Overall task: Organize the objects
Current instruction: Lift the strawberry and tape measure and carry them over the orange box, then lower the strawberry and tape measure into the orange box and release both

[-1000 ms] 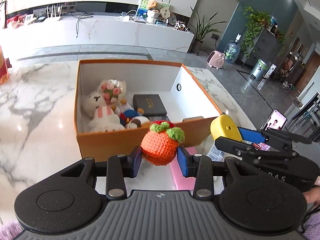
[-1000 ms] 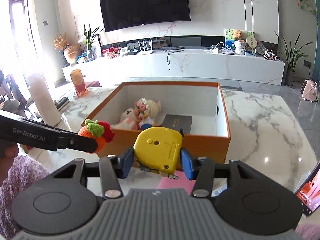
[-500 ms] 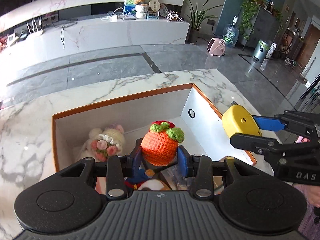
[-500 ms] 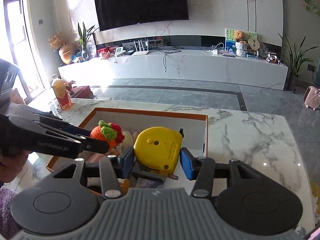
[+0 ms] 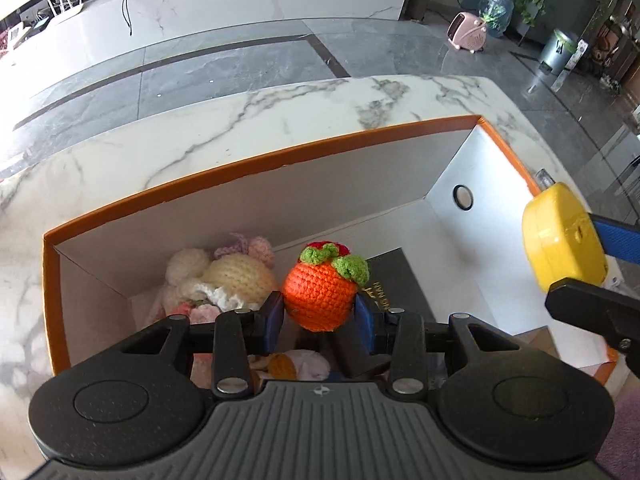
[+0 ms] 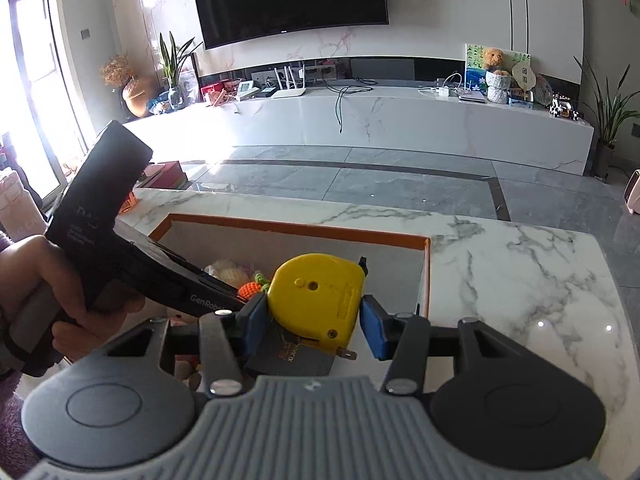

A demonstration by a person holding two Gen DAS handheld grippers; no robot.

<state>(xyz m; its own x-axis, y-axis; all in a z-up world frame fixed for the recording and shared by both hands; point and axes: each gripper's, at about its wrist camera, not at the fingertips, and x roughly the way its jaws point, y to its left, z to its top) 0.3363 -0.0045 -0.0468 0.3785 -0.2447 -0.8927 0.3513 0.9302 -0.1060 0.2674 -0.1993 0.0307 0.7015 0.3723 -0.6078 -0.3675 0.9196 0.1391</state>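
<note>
Two hand-held grippers hang over an open orange box with white inner walls, standing on a white marble worktop. Seen from its own wrist camera, the left hand-held gripper pinches a crocheted orange fruit with green leaves between its blue pads, tilted steeply down above the middle of the box. Below it, at about nine o'clock from the fruit, lies a heap of knitted plush toys; at about three o'clock a dark flat case rests on the box floor. The right hand-held gripper pinches a yellow tape measure, held above the box's right part, near its three o'clock wall. A person's hand grips the left tool's handle. Judging by this, the step in hand is delivering both items into the box. The next move likely calls for lowering each toward a bare patch of box floor, then spreading the pads so neither item lands on the toys or bounces out.
</note>
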